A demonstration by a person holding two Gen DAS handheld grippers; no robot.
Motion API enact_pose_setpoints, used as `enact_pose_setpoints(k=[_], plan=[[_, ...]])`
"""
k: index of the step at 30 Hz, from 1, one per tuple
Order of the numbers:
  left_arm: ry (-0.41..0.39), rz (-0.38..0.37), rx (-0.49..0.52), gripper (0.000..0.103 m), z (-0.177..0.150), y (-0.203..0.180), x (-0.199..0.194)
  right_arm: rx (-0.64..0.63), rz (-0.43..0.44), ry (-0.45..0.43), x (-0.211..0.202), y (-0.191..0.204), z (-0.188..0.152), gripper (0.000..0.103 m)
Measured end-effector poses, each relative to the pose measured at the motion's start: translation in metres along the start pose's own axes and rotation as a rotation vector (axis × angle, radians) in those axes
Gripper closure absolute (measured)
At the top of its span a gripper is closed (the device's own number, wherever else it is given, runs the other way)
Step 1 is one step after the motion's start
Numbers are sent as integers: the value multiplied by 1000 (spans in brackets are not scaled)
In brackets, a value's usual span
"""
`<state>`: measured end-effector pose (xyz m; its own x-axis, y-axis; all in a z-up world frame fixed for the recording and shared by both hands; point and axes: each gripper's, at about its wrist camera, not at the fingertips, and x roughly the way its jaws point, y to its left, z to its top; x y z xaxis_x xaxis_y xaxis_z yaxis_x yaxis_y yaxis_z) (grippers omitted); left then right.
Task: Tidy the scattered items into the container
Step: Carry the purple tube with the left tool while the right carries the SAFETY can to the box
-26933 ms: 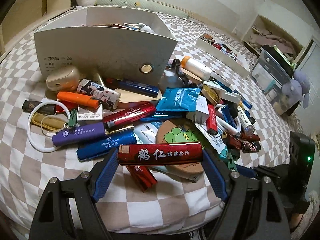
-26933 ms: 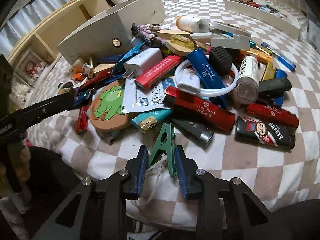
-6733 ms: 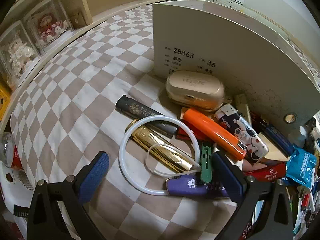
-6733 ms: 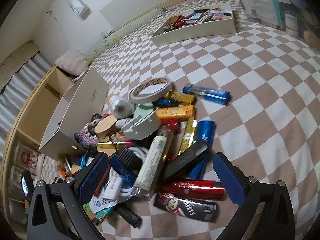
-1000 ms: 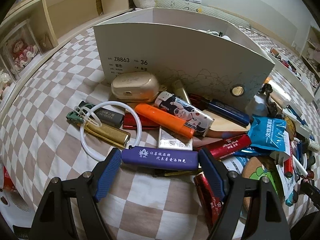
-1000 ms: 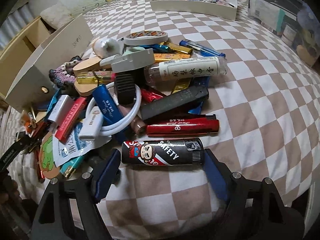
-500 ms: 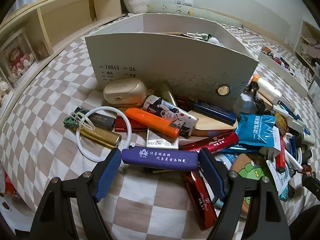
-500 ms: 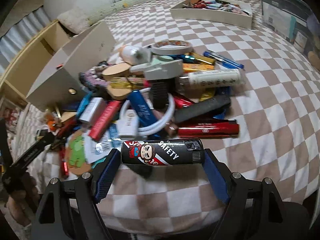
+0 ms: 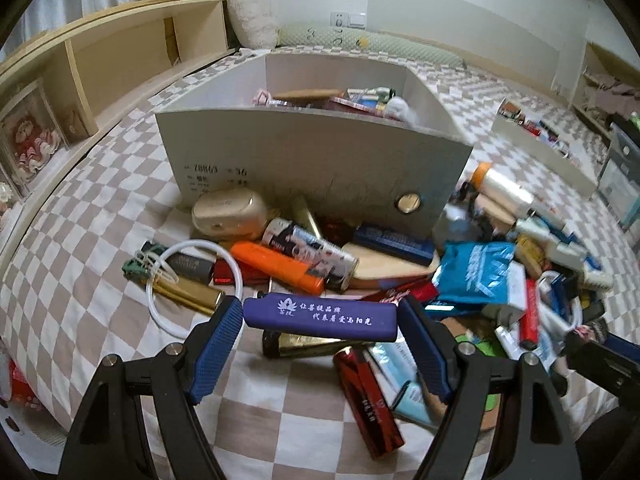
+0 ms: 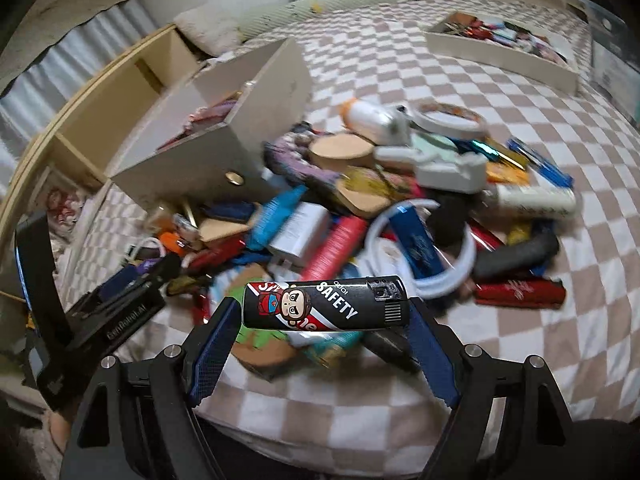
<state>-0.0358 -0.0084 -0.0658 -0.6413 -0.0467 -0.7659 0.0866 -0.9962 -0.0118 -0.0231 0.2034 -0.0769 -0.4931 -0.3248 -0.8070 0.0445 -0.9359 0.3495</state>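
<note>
Bed: checked beige-and-white blanket (image 9: 100, 216), clutter heaped before the white cardboard box (image 9: 312, 160).
Left claw (image 9: 320, 320): I grip a purple rectangular lighter (image 9: 320, 318) endwise; light, stiff, smooth.
Right claw (image 10: 324, 312): I clamp a black cartoon-printed lighter (image 10: 324, 308) by its ends; glossy, probably slippery.

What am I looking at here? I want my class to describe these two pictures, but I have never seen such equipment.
No robot: a person holds a two-fingered gripper in each hand, each carrying a wide-angle camera looking along its fingers. One picture is from the left gripper, clamped on a purple lighter. The other is from the right gripper, clamped on a black cartoon lighter. Below lies a checked bedspread strewn with lighters, an orange lighter and a white ring among them. The white box is the container, already partly filled.
</note>
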Motion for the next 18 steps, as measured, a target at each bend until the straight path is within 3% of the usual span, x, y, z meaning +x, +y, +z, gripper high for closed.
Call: enact_pose_setpoints(k=[10,18], plan=[[-79,-56,-53,23,49,12,-16,-56,79,-67,-5,37,48,20],[-133,-2,-73,23,102,21,-7,-94,124,-119,-8,61,98,20]])
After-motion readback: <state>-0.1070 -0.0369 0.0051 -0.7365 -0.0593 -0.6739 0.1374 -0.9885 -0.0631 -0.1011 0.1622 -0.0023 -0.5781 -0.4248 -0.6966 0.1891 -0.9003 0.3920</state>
